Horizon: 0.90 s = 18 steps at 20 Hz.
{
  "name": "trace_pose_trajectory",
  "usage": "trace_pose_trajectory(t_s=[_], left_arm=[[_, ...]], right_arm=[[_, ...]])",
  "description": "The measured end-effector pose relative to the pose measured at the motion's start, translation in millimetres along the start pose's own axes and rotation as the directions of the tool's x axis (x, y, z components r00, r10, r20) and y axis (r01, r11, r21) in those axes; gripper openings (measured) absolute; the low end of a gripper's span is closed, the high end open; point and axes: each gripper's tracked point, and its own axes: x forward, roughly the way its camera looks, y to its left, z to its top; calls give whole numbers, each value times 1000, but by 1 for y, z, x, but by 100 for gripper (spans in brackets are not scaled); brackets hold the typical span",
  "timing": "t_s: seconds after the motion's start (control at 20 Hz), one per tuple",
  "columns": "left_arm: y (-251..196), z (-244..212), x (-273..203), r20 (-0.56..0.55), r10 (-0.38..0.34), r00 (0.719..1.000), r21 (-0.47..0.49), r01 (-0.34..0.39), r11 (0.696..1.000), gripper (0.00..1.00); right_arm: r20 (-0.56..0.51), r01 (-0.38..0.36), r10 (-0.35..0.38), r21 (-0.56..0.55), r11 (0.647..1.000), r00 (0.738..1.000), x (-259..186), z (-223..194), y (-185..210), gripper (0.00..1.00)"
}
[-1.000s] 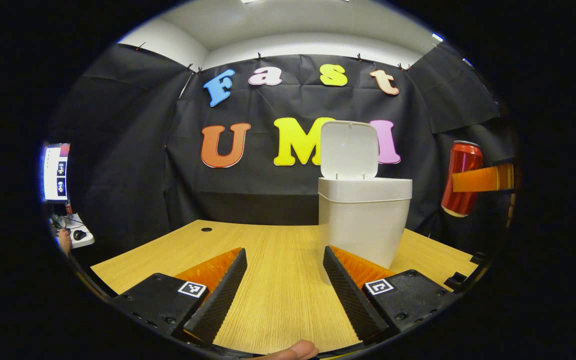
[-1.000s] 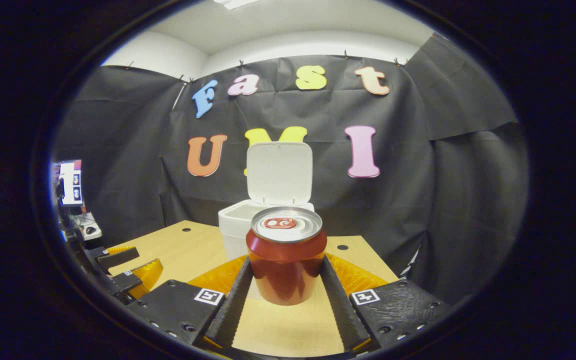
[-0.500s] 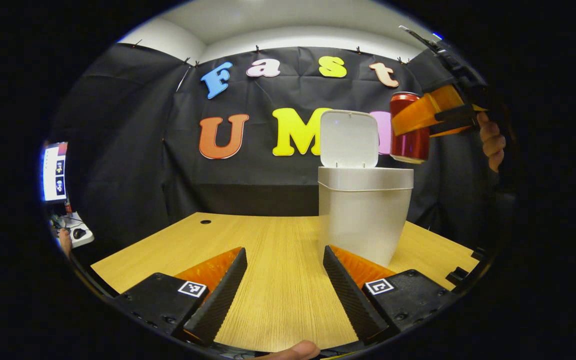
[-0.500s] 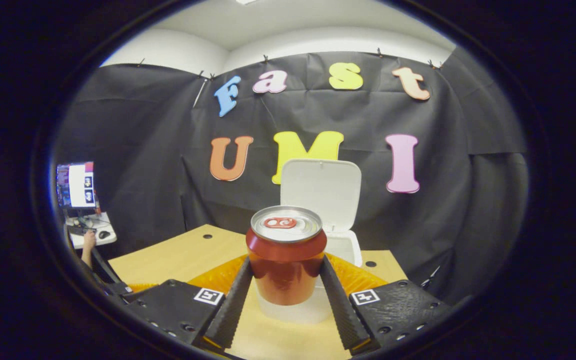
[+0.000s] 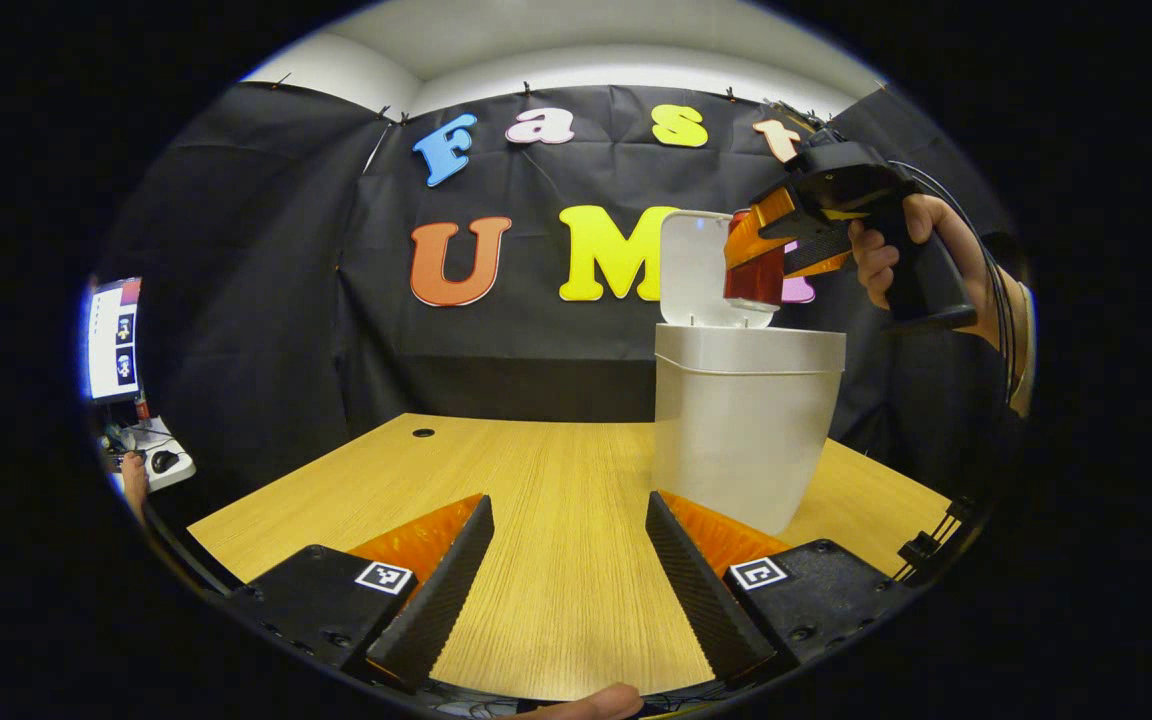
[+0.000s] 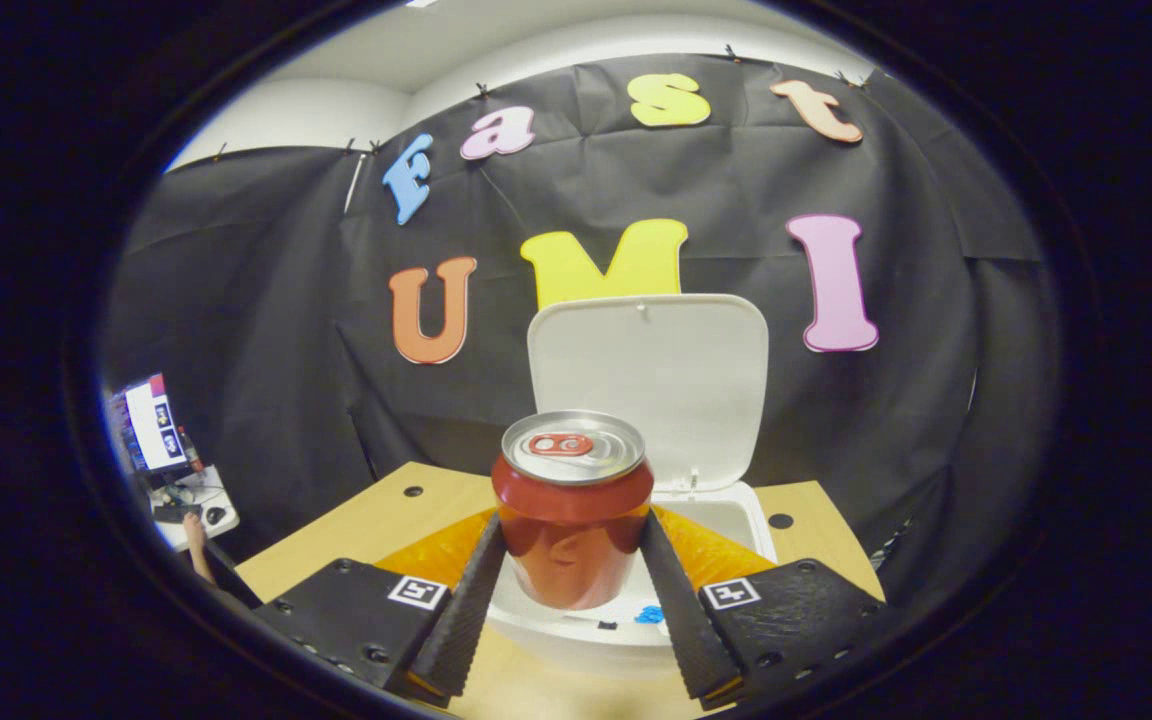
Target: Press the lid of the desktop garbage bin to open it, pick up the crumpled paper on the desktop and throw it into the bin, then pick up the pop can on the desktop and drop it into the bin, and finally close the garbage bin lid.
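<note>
Left gripper view: my left hand-held gripper [image 5: 568,575] hangs open and empty over the bench [image 5: 556,480]. At two o'clock stands the desktop garbage bin [image 5: 744,425] with its lid [image 5: 693,265] raised; my right hand-held gripper [image 5: 758,250] holds the pop can [image 5: 754,282] just above the bin's mouth.

Right gripper view: my right hand-held gripper [image 6: 572,590] is clamped on the pop can [image 6: 573,515], both fingers pressing its sides, the open bin [image 6: 726,520] directly beneath. I judge the can drop is in hand; next I must part the fingers, then close the lid [image 6: 648,375]. The can hides most of the bin's inside, so I cannot make out the crumpled paper.
</note>
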Motion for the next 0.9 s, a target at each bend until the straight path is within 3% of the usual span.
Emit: trace_pose_trajectory(t_s=[0.25,0.5,0.65,0.9], left_arm=[[-5,-13,4,-49,-4,999,8,4,1000,99],[-6,-9,4,-67,-5,998,-3,5,1000,99],[-5,-8,4,-69,-7,998,-12,7,1000,99],[-5,-7,3,-65,-14,998,-23,12,1000,99]], right_arm=[[7,40,-40,-45,998,999,16,-2,-8,79],[-12,53,-53,-23,998,999,23,-7,-12,78],[-9,94,-94,-38,995,996,26,-6,-21,82],[-7,76,-76,0,997,997,22,-4,-22,83]])
